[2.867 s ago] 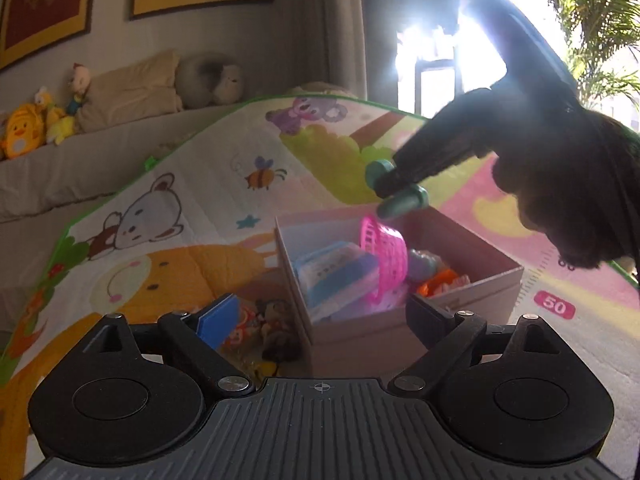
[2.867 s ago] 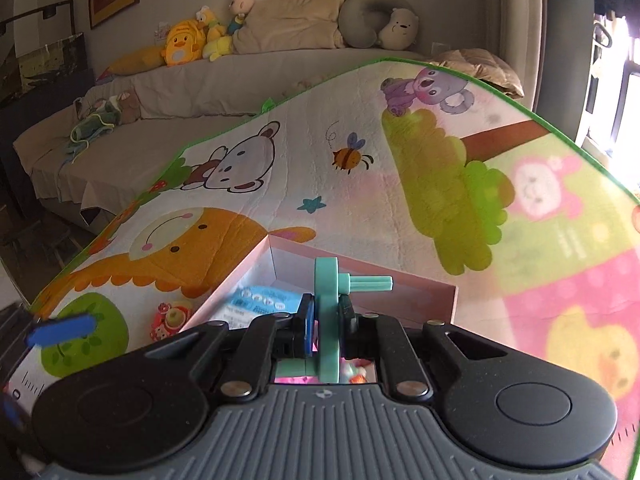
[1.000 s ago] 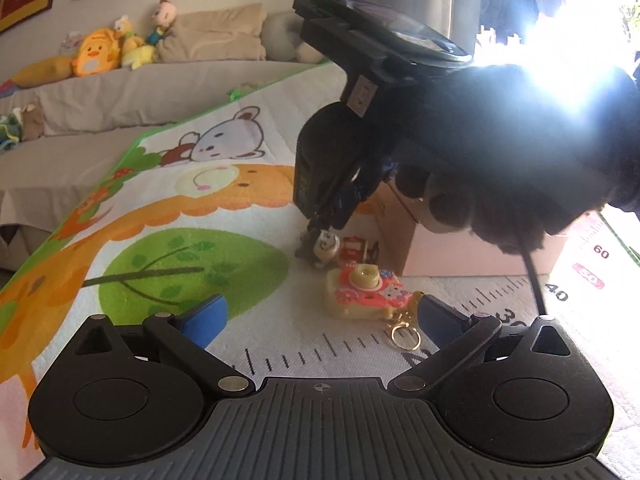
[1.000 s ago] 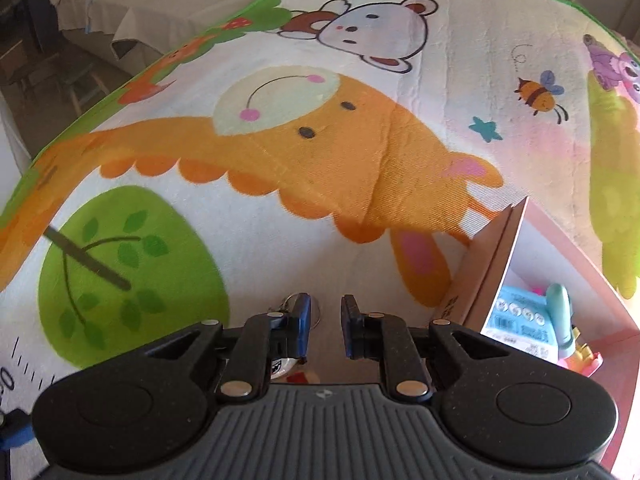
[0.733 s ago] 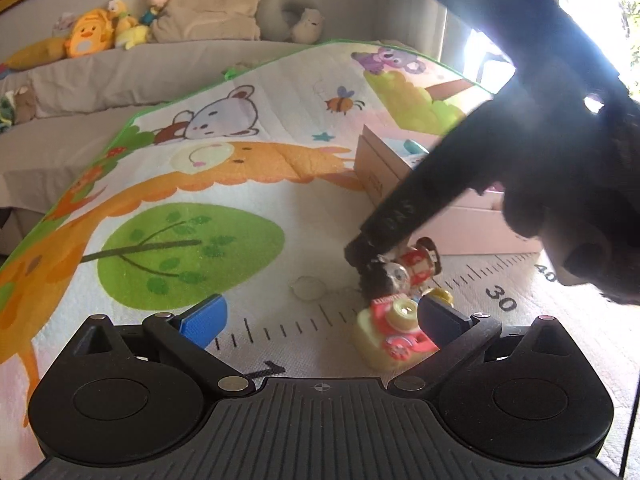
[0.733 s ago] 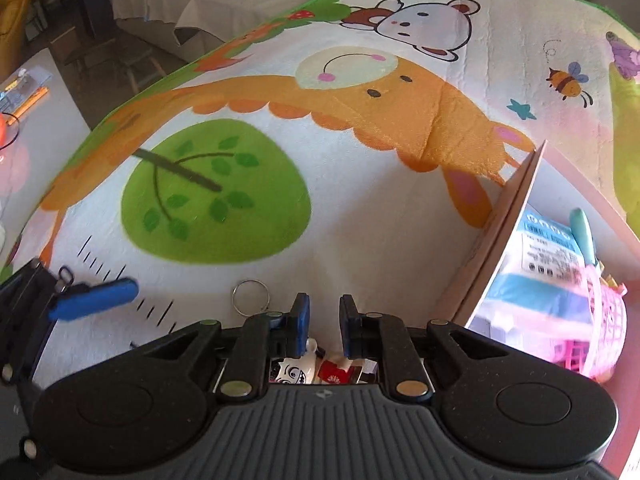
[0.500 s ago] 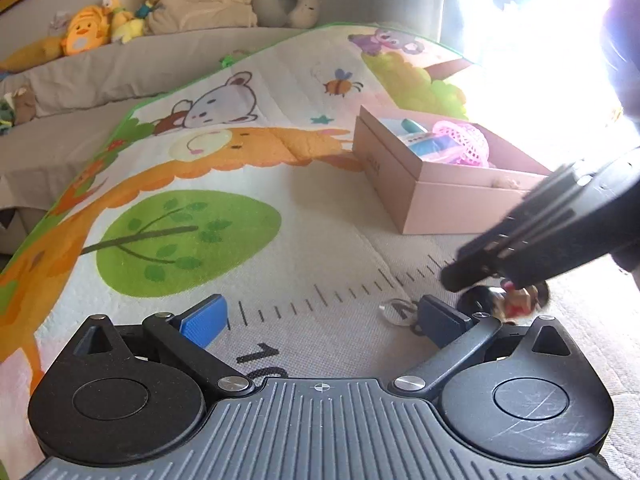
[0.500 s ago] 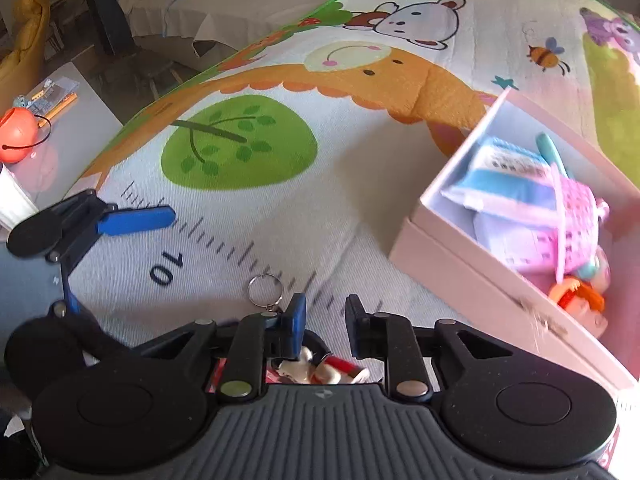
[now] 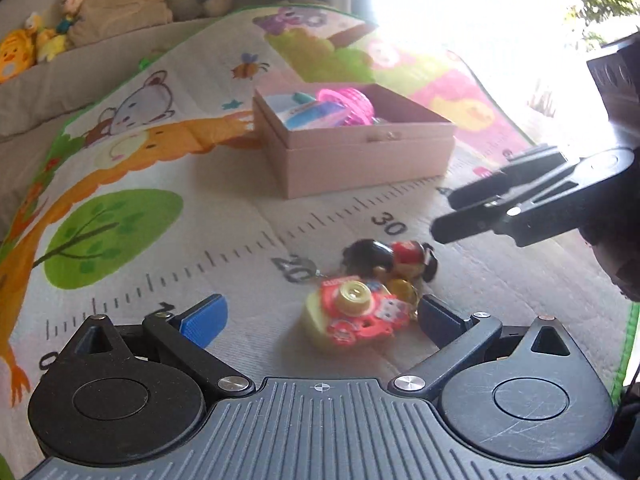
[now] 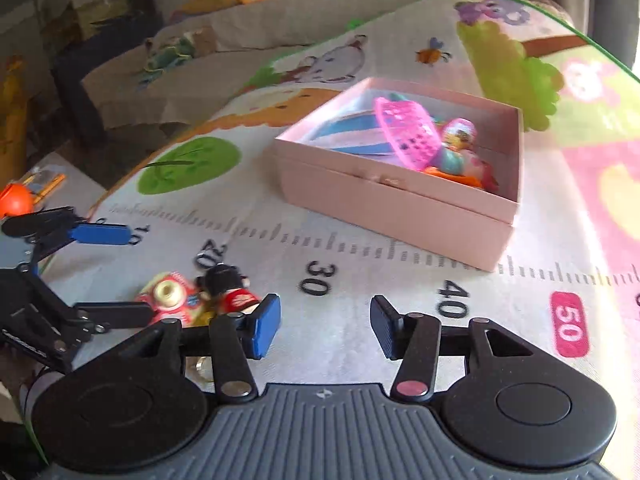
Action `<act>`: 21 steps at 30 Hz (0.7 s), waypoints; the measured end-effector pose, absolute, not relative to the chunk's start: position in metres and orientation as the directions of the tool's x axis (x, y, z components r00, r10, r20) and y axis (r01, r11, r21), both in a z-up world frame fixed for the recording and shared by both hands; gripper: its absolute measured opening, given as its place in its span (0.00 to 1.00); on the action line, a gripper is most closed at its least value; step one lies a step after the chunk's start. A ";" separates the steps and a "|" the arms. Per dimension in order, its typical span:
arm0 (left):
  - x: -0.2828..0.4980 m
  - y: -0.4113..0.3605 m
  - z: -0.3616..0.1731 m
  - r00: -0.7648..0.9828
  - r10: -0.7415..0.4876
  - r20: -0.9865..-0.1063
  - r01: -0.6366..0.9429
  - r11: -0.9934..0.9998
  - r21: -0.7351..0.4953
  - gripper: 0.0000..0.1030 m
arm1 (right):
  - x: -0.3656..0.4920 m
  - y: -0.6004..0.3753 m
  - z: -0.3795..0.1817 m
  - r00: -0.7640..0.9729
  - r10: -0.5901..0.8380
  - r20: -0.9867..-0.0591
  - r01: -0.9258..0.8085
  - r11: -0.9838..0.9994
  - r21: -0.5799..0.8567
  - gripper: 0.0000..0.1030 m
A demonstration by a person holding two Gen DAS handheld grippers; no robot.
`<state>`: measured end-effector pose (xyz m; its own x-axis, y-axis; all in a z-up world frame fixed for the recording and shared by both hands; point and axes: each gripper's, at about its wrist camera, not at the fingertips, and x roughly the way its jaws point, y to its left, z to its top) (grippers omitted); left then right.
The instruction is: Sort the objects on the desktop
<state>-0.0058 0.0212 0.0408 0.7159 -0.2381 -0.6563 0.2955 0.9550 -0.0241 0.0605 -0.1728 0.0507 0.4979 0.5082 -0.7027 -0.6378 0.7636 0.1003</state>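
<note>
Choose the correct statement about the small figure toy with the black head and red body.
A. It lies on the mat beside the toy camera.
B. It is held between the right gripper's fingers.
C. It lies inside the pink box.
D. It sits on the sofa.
A: the figure toy lies on the mat against the toy camera, outside the pink box; the right gripper is open and holds nothing.

Grey sofa (image 10: 248,28) with plush toys (image 9: 16,56), bright glare, probably a window (image 9: 460,4)

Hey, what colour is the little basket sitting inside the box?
Bright pink. The basket lies tipped in the pale pink box; the right wrist view shows it best.
</note>
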 end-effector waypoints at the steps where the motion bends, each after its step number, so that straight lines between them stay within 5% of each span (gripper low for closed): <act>1: -0.007 0.015 0.039 0.710 -0.230 -0.665 0.302 0.953 -0.008 1.00 | 0.060 -0.168 0.051 0.488 0.527 -0.696 -0.656 0.747 0.106 0.48; 6: -0.008 0.002 0.031 0.690 -0.174 -0.702 0.285 0.957 0.043 1.00 | 0.068 -0.134 0.042 0.404 0.589 -0.700 -0.700 0.692 0.178 0.48; 9: -0.008 0.005 0.032 0.699 -0.128 -0.704 0.264 0.961 0.087 1.00 | 0.068 -0.132 0.037 0.393 0.580 -0.714 -0.694 0.696 0.183 0.42; 11: -0.007 0.009 0.033 0.702 -0.104 -0.705 0.247 0.963 0.104 1.00 | 0.071 -0.144 0.038 0.412 0.575 -0.707 -0.663 0.721 0.200 0.28; 18: 0.007 0.018 0.033 0.715 -0.058 -0.697 0.207 0.969 0.132 1.00 | 0.076 -0.208 0.039 0.618 0.397 -0.679 -0.442 0.889 0.117 0.31; 21: 0.019 0.021 0.032 0.742 0.007 -0.671 0.166 0.967 0.194 1.00 | 0.069 -0.228 0.033 0.622 0.389 -0.680 -0.398 0.904 0.153 0.45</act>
<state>0.0190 0.0211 0.0324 0.7417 0.0070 -0.6707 0.1660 0.9669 0.1936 0.0690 -0.2276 0.0333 0.6221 0.3890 -0.6795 -0.3985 0.9043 0.1529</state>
